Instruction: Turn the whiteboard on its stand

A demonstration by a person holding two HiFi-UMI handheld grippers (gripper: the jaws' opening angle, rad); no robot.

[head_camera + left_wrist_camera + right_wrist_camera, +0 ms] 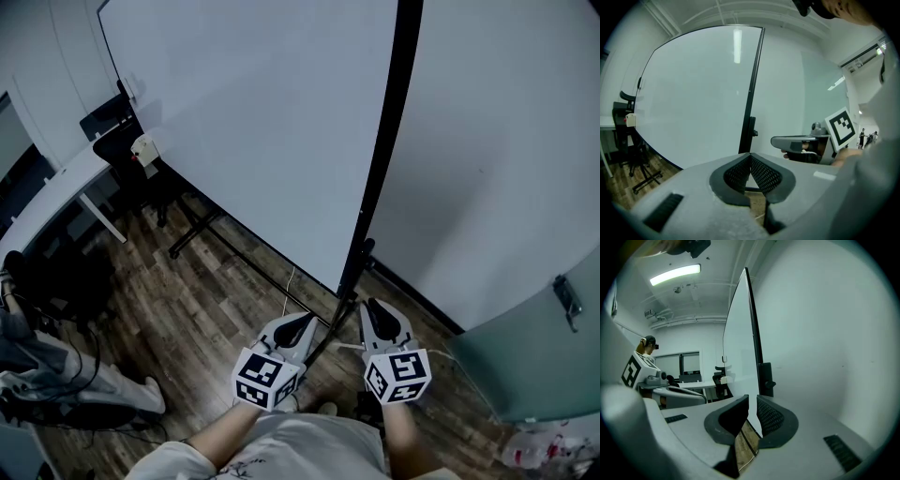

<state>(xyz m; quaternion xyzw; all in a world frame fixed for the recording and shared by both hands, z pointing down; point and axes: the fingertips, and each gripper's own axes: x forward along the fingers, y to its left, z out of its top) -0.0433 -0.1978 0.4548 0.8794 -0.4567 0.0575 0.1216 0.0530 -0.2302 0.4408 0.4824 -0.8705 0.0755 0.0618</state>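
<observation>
The whiteboard (262, 122) stands on its wheeled stand, its black side post (384, 150) running down to the floor just ahead of me. My left gripper (302, 321) hovers short of the board's lower corner, shut with nothing in it; in the left gripper view its tips (750, 157) meet below the post (752, 93). My right gripper (373, 305) is right of the post's foot, clear of it. The right gripper view looks along the board's edge (740, 348); its jaws (752, 401) are all but shut, a thin slit showing board and floor behind, and hold nothing.
The stand's foot (202, 230) with a caster reaches left across the wood floor. Behind it are a black chair (117, 131) and a white desk (56, 187). Bags and clutter (56, 375) lie at the left. A grey cabinet (544, 347) and the white wall (506, 141) close off the right.
</observation>
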